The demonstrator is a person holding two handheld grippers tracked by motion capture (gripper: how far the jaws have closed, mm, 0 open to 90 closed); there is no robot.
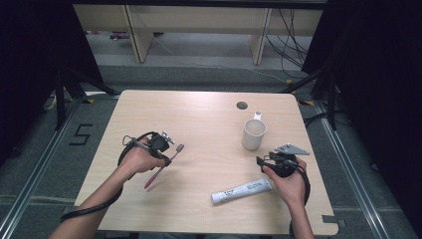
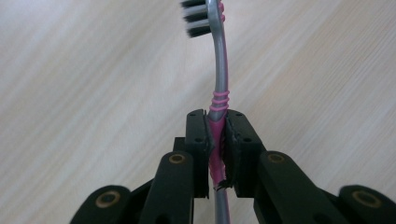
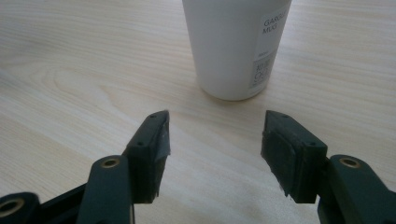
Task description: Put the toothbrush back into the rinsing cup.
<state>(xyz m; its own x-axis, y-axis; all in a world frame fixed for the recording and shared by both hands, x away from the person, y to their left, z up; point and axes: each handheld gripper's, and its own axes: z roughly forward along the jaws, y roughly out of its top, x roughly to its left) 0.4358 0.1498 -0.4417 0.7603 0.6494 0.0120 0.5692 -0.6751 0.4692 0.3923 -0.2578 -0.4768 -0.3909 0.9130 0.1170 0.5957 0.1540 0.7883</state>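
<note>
The left gripper (image 1: 166,149) is sitting well to the left of the white mug (image 1: 254,133), over the left half of the bench (image 1: 199,109), and it is clenching a pink and grey toothbrush (image 1: 164,167). In the left gripper view the two black jaws are pressing on the pink part of the toothbrush (image 2: 218,135) handle from both sides, with the grey neck running up past them and the bristle head turned to the left at the top. In the high view the handle is slanting down and away from the mug, its lower tip pointing at the bench, while the bristled end is pointing toward the mug.

A white toothpaste tube (image 1: 242,190) is lying flat on the bench just in front of the mug, on the person's side, with its cap end pointing left.

The mug is standing upright in the right half of the bench, its handle turned to the far side, near a small round hole (image 1: 242,105) in the bench top.

The right gripper (image 1: 263,162) is hovering near the mug, on the person's side of it and just right of the tube's flat end. In the right gripper view its jaws are standing wide apart with nothing between them, released, and the mug (image 3: 233,46) with its printed label is standing just beyond them.
</note>
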